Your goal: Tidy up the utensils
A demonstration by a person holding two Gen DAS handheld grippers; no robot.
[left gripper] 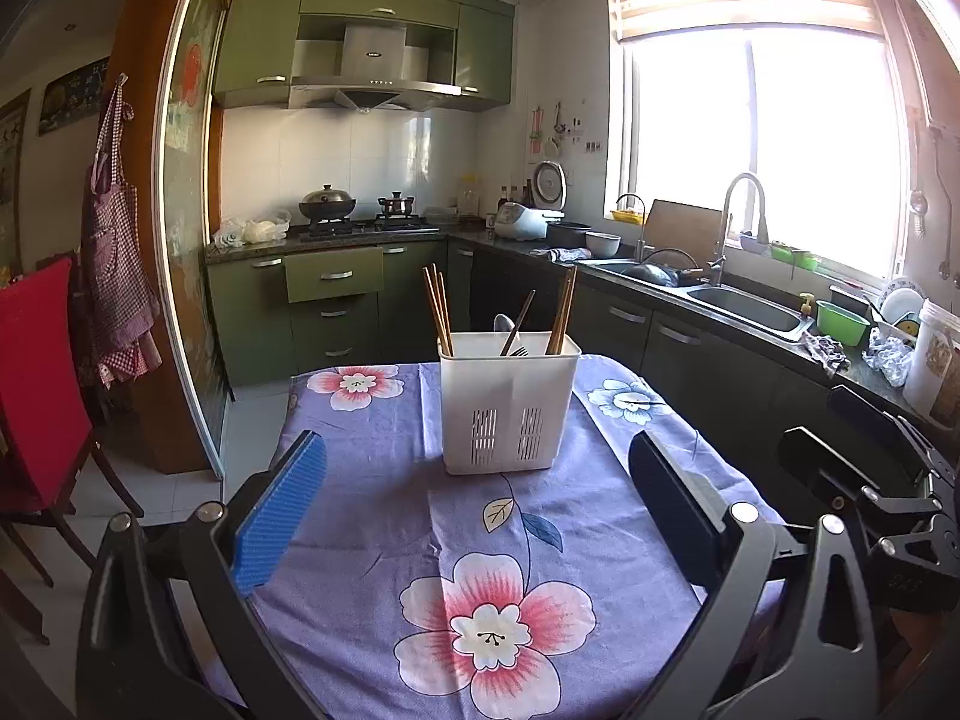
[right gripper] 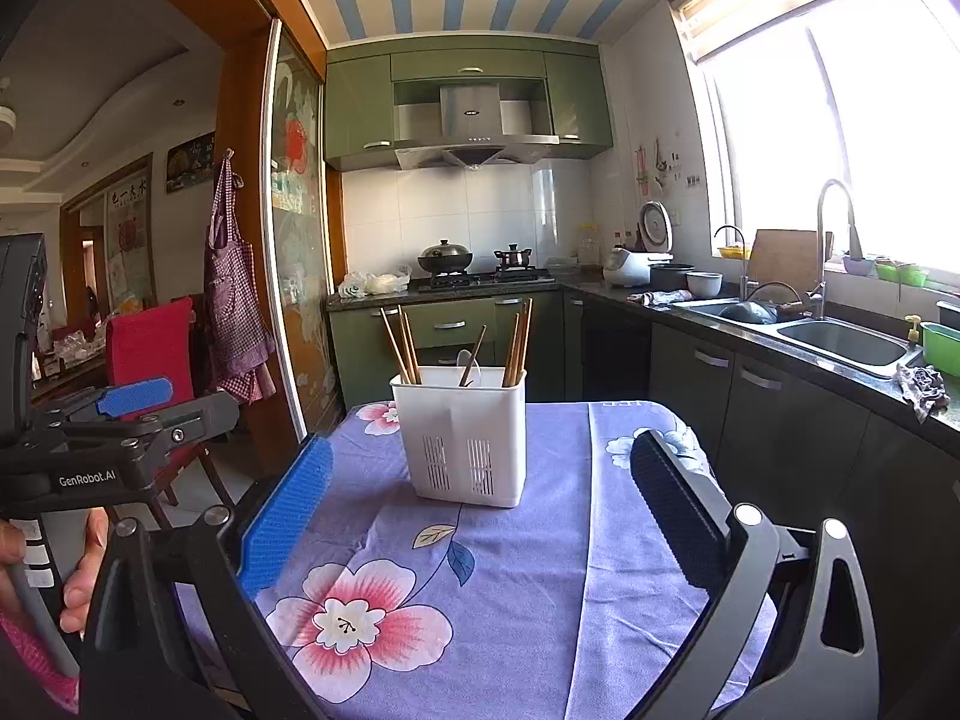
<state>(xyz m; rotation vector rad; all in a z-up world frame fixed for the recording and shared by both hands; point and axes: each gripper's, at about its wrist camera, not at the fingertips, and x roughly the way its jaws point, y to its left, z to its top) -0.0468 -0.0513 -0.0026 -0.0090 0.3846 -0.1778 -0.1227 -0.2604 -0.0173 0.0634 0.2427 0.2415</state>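
Note:
A white utensil holder (left gripper: 507, 402) stands upright on the purple floral tablecloth (left gripper: 372, 480); it also shows in the right wrist view (right gripper: 465, 438). It holds wooden chopsticks (left gripper: 437, 309) at its left and right ends, with a spoon (left gripper: 503, 324) and a dark-handled utensil in the middle. My left gripper (left gripper: 477, 504) is open and empty, just short of the holder. My right gripper (right gripper: 480, 516) is open and empty, also short of the holder. The left gripper shows at the left of the right wrist view (right gripper: 132, 420), held in a hand.
A red chair (left gripper: 36, 384) stands left of the table. A counter with a sink (left gripper: 744, 306) and a green bowl (left gripper: 840, 321) runs along the right. A stove with pots (left gripper: 360, 210) is at the back.

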